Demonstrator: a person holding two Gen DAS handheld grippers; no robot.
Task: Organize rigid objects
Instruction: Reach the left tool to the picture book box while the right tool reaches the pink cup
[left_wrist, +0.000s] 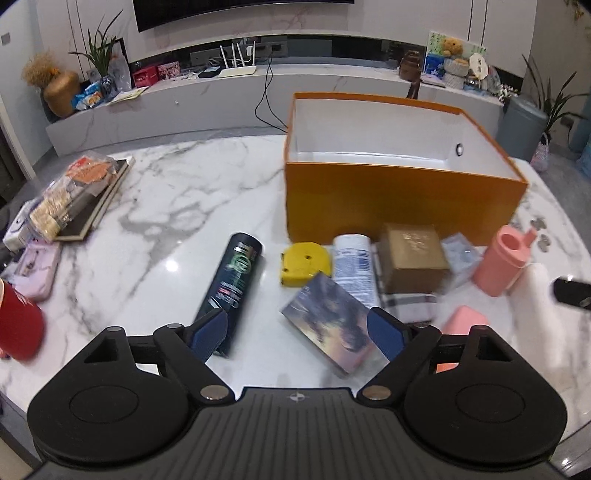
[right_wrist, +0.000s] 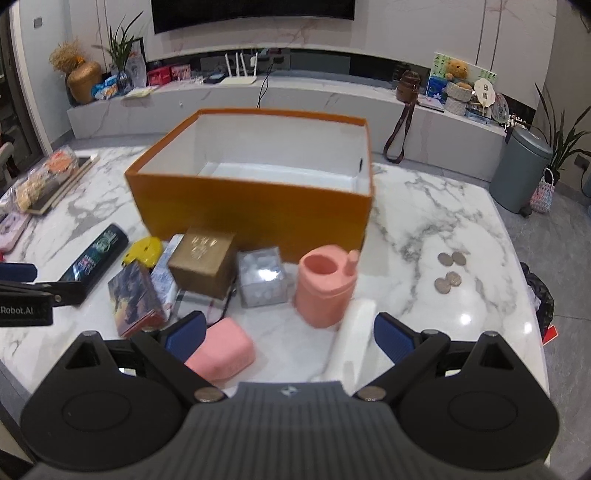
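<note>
An empty orange box (left_wrist: 399, 199) (right_wrist: 255, 214) stands open on the marble table. In front of it lie a dark tube (left_wrist: 232, 284) (right_wrist: 96, 258), a yellow tape measure (left_wrist: 304, 264) (right_wrist: 144, 251), a white bottle (left_wrist: 354, 266), a gold box (left_wrist: 413, 254) (right_wrist: 203, 262), a picture card box (left_wrist: 332, 325) (right_wrist: 135, 299), a clear box (right_wrist: 262, 277), a pink cup (left_wrist: 504, 260) (right_wrist: 325, 286), a pink case (right_wrist: 221, 350) and a white roll (right_wrist: 354, 339). My left gripper (left_wrist: 297, 334) is open above the card box. My right gripper (right_wrist: 288, 336) is open, between the pink case and white roll.
A book with snack packs (left_wrist: 74, 195) and a purple case (left_wrist: 35, 271) lie at the table's left. A red cup (left_wrist: 16, 326) stands at the near left. Several coins (right_wrist: 448, 273) lie right of the box. A checked cloth (left_wrist: 406, 302) lies under the gold box.
</note>
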